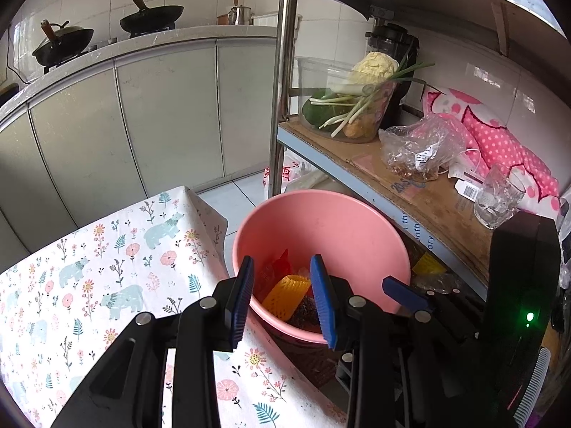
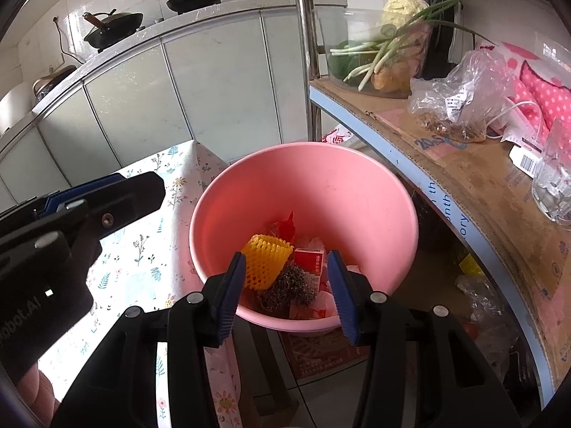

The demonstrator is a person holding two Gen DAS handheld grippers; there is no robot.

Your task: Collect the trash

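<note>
A pink plastic basin stands beside the table, below its edge. It holds trash: a yellow foam fruit net, a red and white box, a dark scrubbing pad, a red wrapper and white scraps. My left gripper is open and empty above the basin's near rim. My right gripper is open and empty above the basin. The left gripper also shows at the left in the right wrist view.
A table with a floral bear cloth is at the left. A metal shelf rack at the right carries a vegetable container, a plastic bag, a glass and pink fabric. Cabinets and woks are behind.
</note>
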